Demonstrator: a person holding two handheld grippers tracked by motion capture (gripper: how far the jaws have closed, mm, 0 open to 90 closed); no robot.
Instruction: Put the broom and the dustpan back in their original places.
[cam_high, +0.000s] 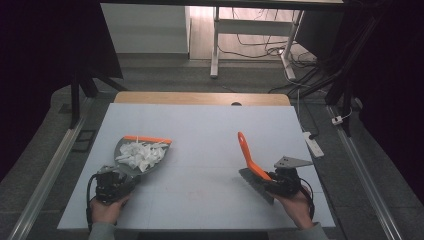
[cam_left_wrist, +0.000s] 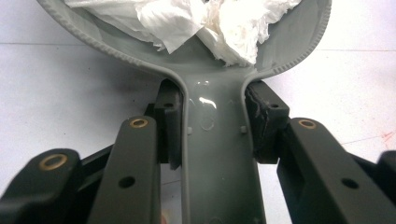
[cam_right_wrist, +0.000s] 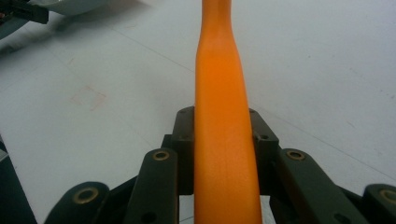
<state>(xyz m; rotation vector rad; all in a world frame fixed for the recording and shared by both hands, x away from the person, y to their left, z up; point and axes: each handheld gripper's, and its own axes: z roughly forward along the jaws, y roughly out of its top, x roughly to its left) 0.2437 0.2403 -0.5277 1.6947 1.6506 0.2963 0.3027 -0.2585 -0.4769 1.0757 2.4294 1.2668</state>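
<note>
Jaws pinched shut: left gripper (cam_high: 111, 184) on the dustpan (cam_high: 134, 156) handle, right gripper (cam_high: 284, 184) on the brush (cam_high: 250, 162) handle. Seemingly done sweeping: paper scraps (cam_high: 141, 154) heaped in the pan, left on the tabletop (cam_high: 200, 130). Next, likely lifting level to tip out. Counted: one pan, one brush.

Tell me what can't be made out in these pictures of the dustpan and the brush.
- Dustpan: in the left gripper view the top edge cuts off its front; paper scraps cover its floor.
- Brush: in the right gripper view the frame cuts off the orange handle's tip and the bristles.
- Bristles: too small in the high view; the right claw hides part.
- Scraps: too small there to count.
</note>
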